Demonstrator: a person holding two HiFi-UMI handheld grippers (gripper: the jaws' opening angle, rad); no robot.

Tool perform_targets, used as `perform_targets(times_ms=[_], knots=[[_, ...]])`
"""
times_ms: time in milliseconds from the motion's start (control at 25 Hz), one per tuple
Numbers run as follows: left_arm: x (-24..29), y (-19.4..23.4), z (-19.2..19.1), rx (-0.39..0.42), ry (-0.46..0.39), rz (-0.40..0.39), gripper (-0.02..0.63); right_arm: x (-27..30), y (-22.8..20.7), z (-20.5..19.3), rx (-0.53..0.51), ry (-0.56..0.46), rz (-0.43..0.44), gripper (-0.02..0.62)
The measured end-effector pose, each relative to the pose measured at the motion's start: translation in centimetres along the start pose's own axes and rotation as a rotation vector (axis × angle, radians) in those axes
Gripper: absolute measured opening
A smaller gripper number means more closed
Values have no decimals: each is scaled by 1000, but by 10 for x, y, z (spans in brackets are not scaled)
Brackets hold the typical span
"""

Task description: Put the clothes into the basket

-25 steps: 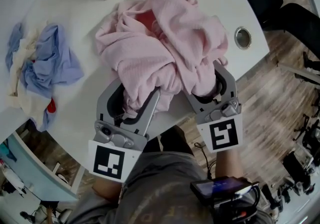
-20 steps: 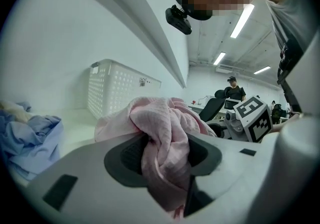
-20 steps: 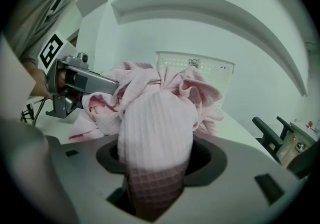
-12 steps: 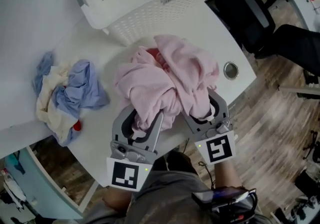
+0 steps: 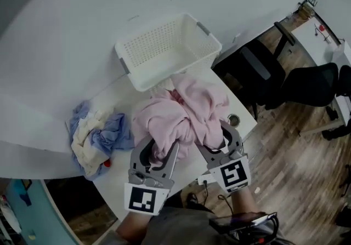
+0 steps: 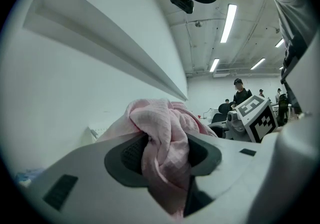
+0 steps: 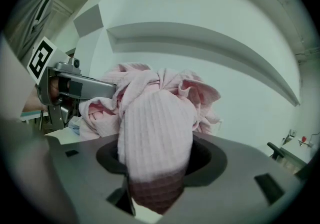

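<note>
A: Where was the pink cloth point(image 5: 186, 112) vs the claws?

B: Bunched right ahead of both, tips buried in it. L claw point(image 5: 160, 151) was clamped narrow on a twisted fold, pads pinching it. Its jaws had just been closing w/ the cloth between them. R claw point(image 5: 218, 142) stood wider, gripping a thick ribbed wad that filled its gap.

A: Basket?

B: Basket point(image 5: 170, 68) sat beyond the bundle, on the far side from the claws. Whether the cloth's far edge touched it, couldn't tell. Blue pile point(image 5: 98, 137) lay off to L claw's left on the table point(image 5: 123, 98), apart from the pink.

A: Diff vs a sec ago?

B: Back then the cloth was spread wider on the table, w/ only the basket's near rim in view. Since then both claws had come up together, the cloth gathered tighter between them, and the whole basket showed. Same hold both sides. Blue pile hadn't moved.
</note>
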State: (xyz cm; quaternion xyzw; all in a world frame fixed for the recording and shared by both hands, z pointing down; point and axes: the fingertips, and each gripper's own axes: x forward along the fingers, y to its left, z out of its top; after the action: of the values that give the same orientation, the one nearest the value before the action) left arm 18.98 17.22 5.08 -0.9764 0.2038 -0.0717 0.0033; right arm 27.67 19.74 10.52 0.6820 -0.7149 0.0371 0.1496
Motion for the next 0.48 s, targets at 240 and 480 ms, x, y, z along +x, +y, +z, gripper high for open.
perform_targets(times_ms=[240, 480], knots=[[-7, 12, 58, 11, -66, 29, 184, -4, -9, 61, -31, -55, -19, 276], [-6, 21, 77, 24, -111, 11, 186, 0, -13, 82, -55, -74, -56, 276]])
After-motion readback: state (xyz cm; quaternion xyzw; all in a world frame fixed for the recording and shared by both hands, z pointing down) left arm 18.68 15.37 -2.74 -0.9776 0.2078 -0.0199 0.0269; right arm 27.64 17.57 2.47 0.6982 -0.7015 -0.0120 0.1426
